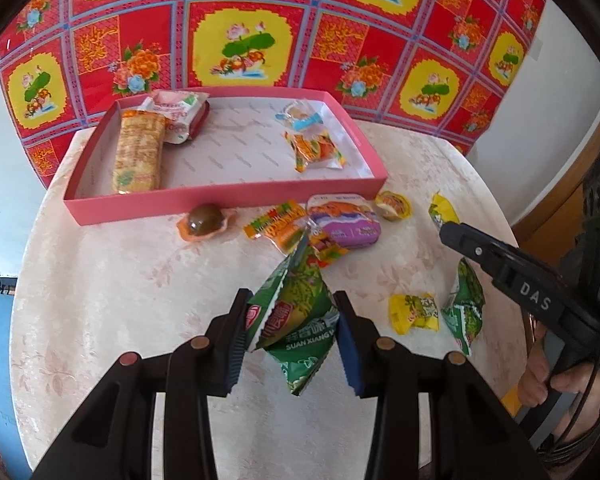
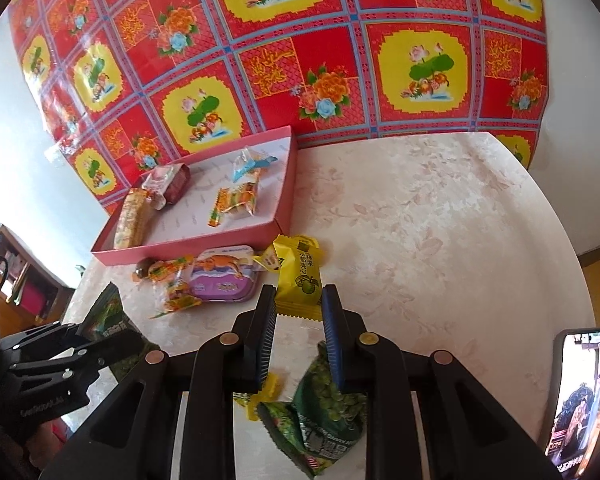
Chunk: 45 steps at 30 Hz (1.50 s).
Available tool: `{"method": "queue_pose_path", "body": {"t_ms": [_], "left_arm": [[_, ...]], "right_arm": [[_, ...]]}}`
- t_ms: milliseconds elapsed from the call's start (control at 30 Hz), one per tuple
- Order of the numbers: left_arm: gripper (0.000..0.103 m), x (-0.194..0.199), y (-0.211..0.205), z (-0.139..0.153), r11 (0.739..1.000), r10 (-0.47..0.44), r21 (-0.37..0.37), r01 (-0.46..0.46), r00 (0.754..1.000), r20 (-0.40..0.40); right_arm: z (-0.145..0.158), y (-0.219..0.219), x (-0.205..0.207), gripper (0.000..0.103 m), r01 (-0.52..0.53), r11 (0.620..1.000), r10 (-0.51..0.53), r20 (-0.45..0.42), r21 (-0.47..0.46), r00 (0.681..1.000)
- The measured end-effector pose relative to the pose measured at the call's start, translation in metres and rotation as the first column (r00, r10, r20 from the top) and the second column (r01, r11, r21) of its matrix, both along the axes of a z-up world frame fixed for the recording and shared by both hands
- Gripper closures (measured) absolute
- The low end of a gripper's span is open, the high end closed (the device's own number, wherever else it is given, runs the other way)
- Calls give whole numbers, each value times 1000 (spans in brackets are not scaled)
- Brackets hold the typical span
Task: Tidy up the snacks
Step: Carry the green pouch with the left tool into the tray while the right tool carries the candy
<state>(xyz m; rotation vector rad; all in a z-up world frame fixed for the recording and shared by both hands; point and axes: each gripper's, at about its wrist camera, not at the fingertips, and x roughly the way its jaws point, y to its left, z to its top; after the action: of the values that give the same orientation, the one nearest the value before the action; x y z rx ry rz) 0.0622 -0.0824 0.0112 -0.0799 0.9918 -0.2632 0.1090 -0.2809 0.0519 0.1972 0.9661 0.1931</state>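
My left gripper (image 1: 290, 330) is clenched on a green snack packet (image 1: 296, 316), lifted over the pale floral table (image 1: 120, 300). My right gripper (image 2: 298, 310) grasps a yellow packet (image 2: 300, 276). Further off a pink box (image 1: 220, 196) holds snacks, backed by red patterned cloth (image 1: 260, 20)

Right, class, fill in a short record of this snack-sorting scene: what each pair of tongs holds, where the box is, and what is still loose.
Left tongs: shut on a green packet, lifted off the table
Right tongs: shut on the near end of a yellow packet lying on the table
Pink box: at the back of the table, several wrapped snacks inside
Loose in front of the box: purple tub, orange packets, small sweets
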Motion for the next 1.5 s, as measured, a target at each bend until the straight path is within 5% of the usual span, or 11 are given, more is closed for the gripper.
{"method": "queue_pose_path", "body": {"t_ms": [667,1500], "left_arm": [[61,43,25,31,998,61,-1,-61,996,61],[61,114,44,2,995,82,51,-84,996,44]], "right_arm": [[27,28,32,79,-78,997,78,29,0,997],[2,53,99,79,-91,995,90,-19,-43,996]]}}
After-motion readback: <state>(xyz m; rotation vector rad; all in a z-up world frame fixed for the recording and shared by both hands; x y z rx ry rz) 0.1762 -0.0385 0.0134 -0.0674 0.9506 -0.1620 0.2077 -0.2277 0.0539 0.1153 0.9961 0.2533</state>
